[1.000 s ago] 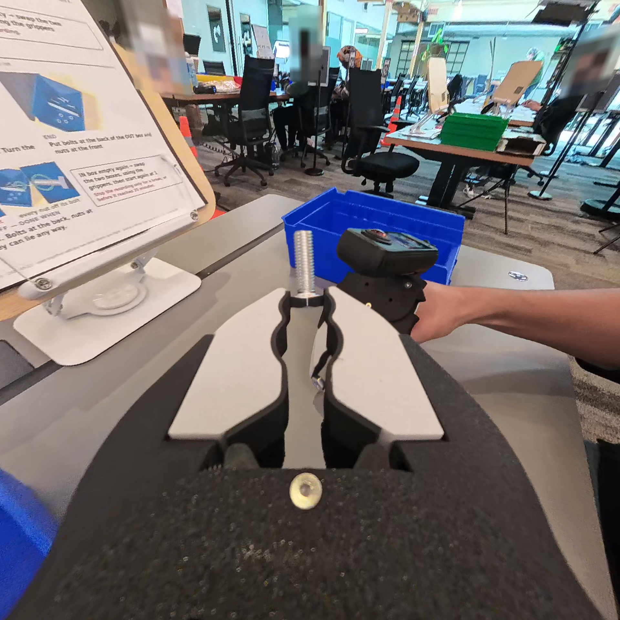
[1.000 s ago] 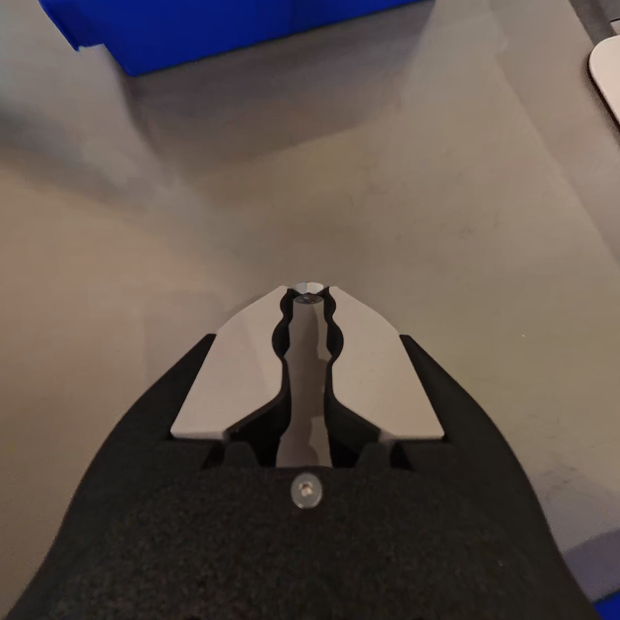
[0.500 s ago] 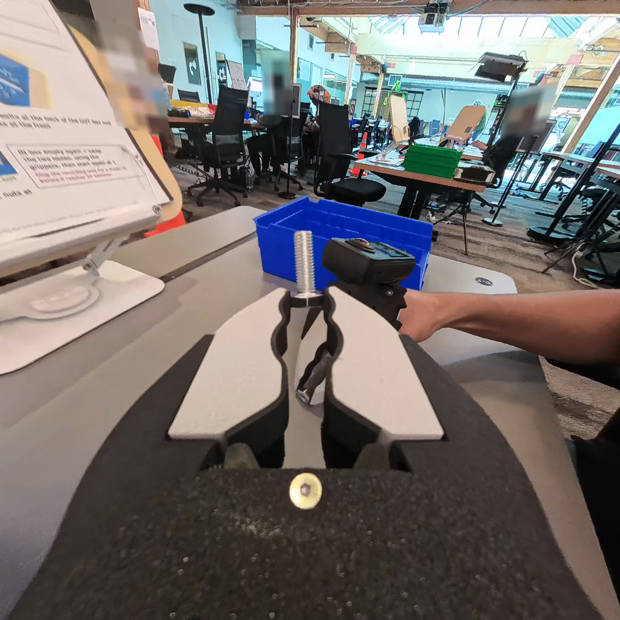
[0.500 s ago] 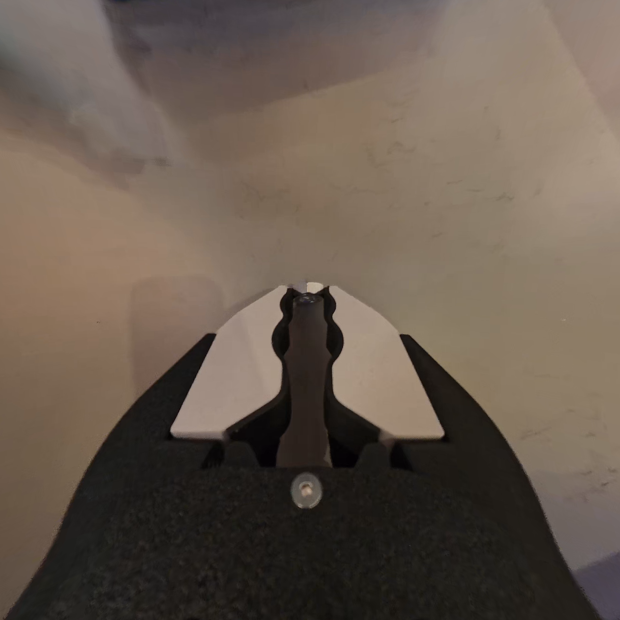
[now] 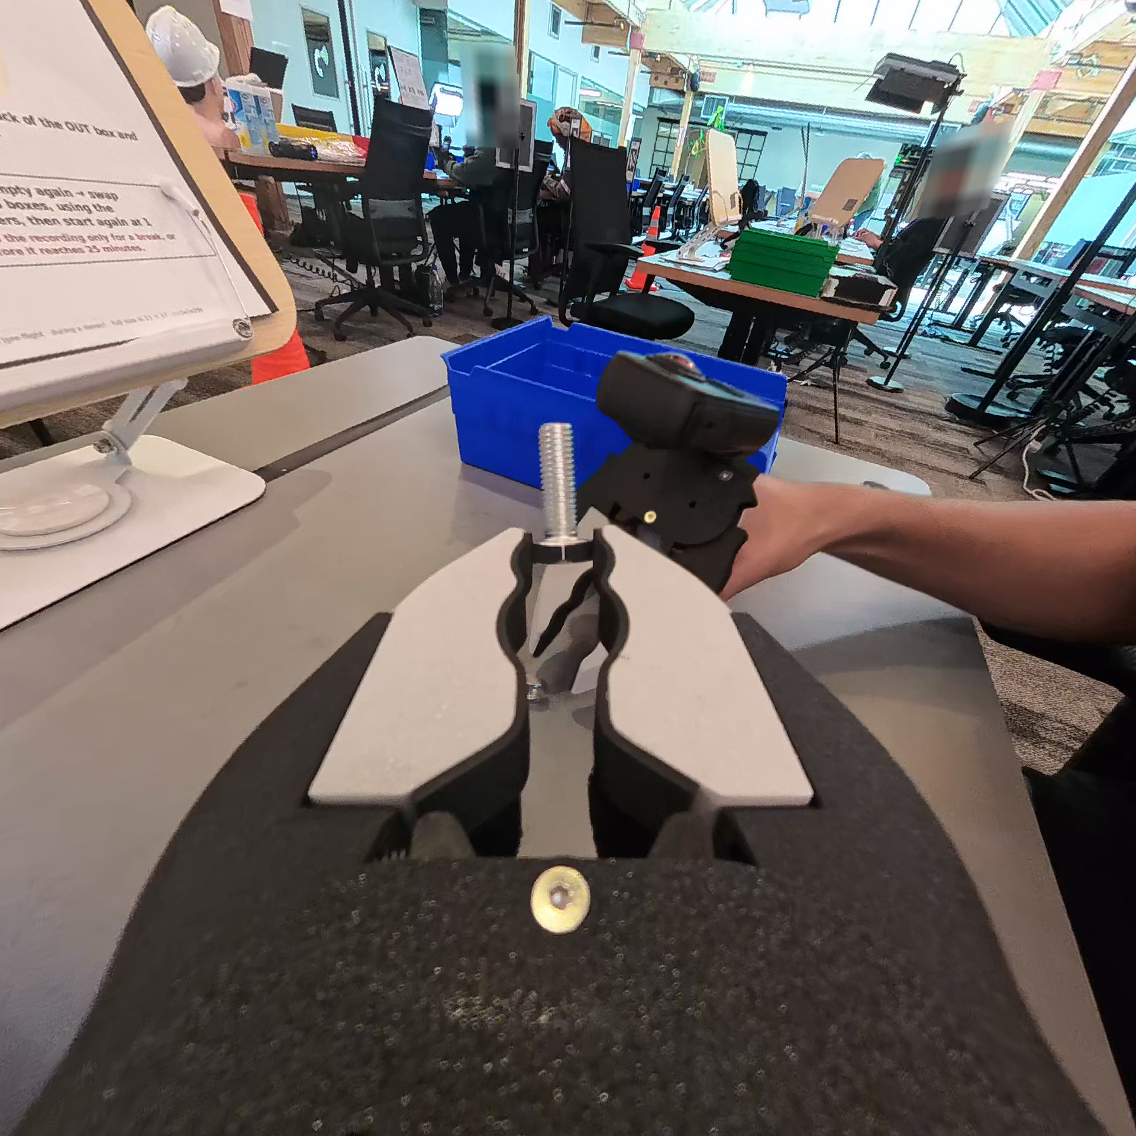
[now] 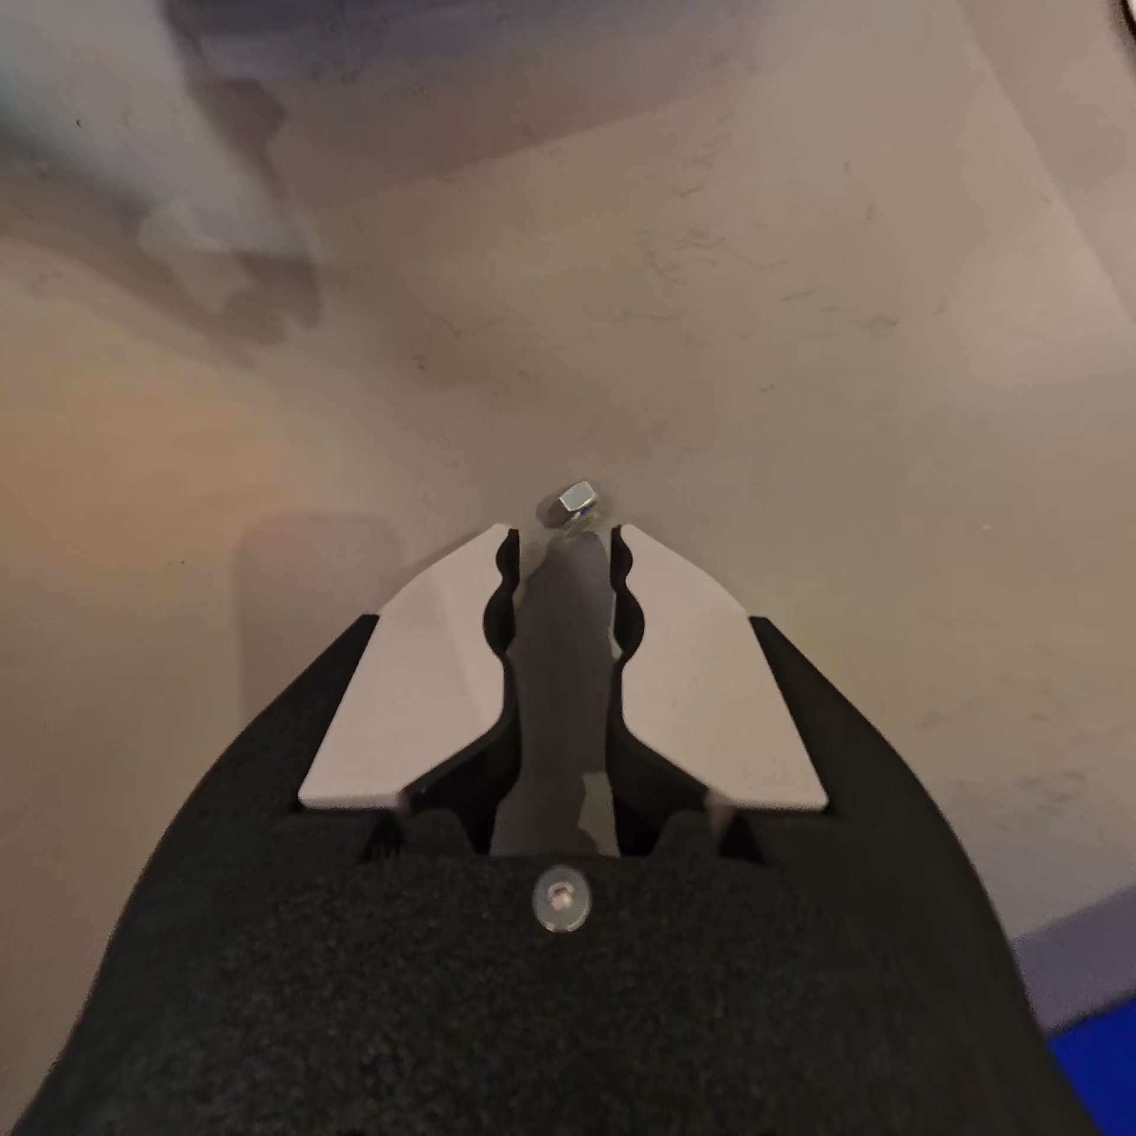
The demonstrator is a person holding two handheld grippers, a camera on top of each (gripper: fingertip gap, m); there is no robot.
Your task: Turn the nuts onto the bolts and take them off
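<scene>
Stand [image 5: 123, 479] at the far left, its white base on the grey table [image 5: 344, 541], then open tabletop up to the left gripper [image 5: 560, 547], which is clenched on the head of a bolt [image 5: 557, 479] held upright with its threaded shank free above the tips. Beyond and right of the bolt sits a blue bin [image 5: 522, 399] near the table's far edge, and in front of it the right gripper [image 5: 676, 510], gripped by a hand [image 5: 781, 528], points down at the table. In the right wrist view that gripper [image 6: 564, 536] is released, jaws parted, with the nut [image 6: 568, 505] lying on bare tabletop just past the fingertips, clear surface around it and a blue edge [image 6: 1094, 1057] only at the lower right.
</scene>
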